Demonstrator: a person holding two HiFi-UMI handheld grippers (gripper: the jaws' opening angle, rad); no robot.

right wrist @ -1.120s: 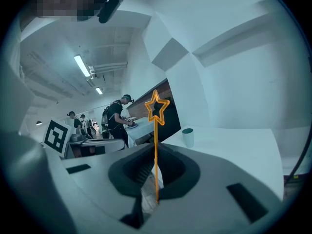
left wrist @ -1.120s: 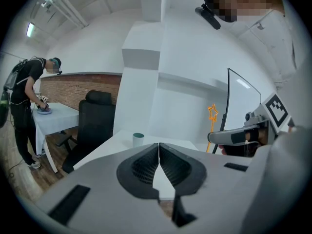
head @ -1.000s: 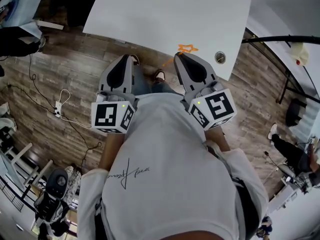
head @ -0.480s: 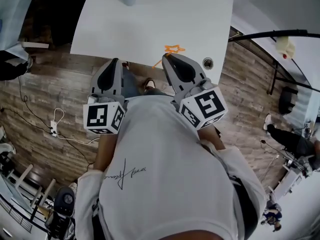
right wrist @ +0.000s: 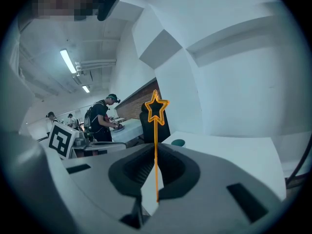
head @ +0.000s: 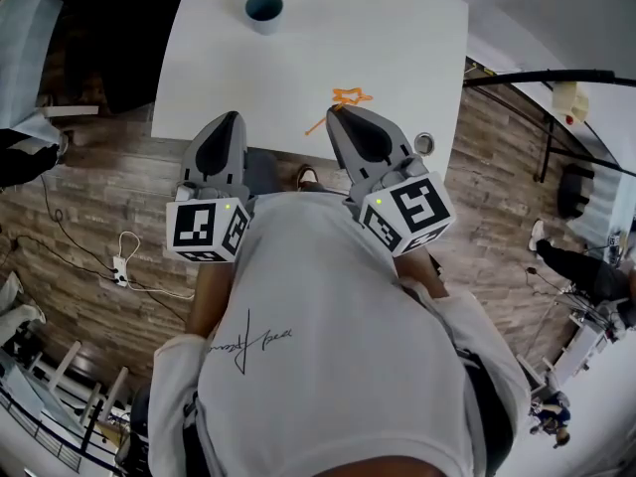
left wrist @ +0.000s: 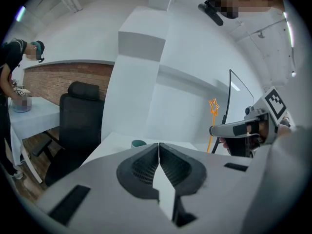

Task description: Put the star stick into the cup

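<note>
My right gripper (head: pixel 336 110) is shut on the orange star stick (head: pixel 345 99), whose star end pokes out over the near part of the white table (head: pixel 397 38). In the right gripper view the star stick (right wrist: pixel 156 130) stands upright between the shut jaws of that gripper (right wrist: pixel 155 165). The teal cup (head: pixel 264 9) stands at the table's far side, well ahead and to the left; it is also small in the distance as the cup (right wrist: pixel 178 143) and the cup (left wrist: pixel 138 144). My left gripper (head: pixel 231 117) is shut and empty at the table's near edge; its jaws (left wrist: pixel 159 147) meet.
A black office chair (left wrist: pixel 78 126) stands left of the table. A person (right wrist: pixel 102 118) works at another table in the background. Cables and a power strip (head: pixel 120 266) lie on the wood floor at left. A round fitting (head: pixel 424 144) sits by the table's near right corner.
The view has shifted so the table and the cup show more fully and lower in frame. Both grippers sit closer to the table's near edge, and the star now lies over the table.
</note>
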